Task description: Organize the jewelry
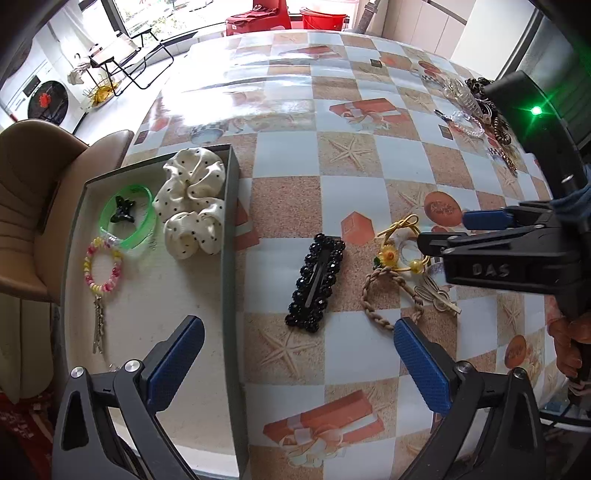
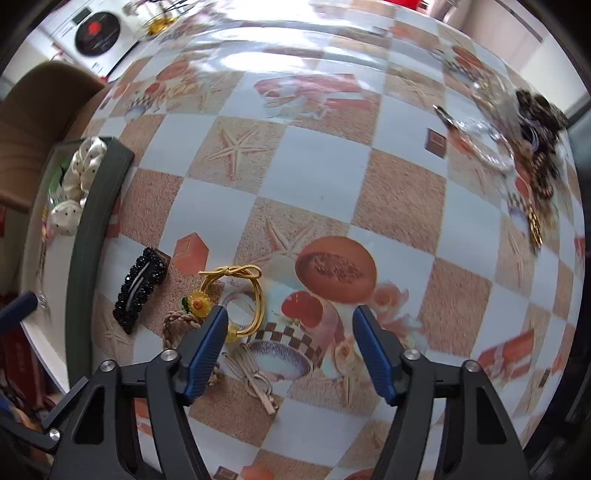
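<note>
A brown padded chair (image 1: 33, 206) stands against the table's left edge. Past the far-left corner, on the floor, are a black folding chair (image 1: 122, 55) and a white machine with a round dark door (image 1: 48, 99). Beyond the far edge sit a red seat (image 1: 264, 14) and a red tub (image 1: 323, 16).
</note>
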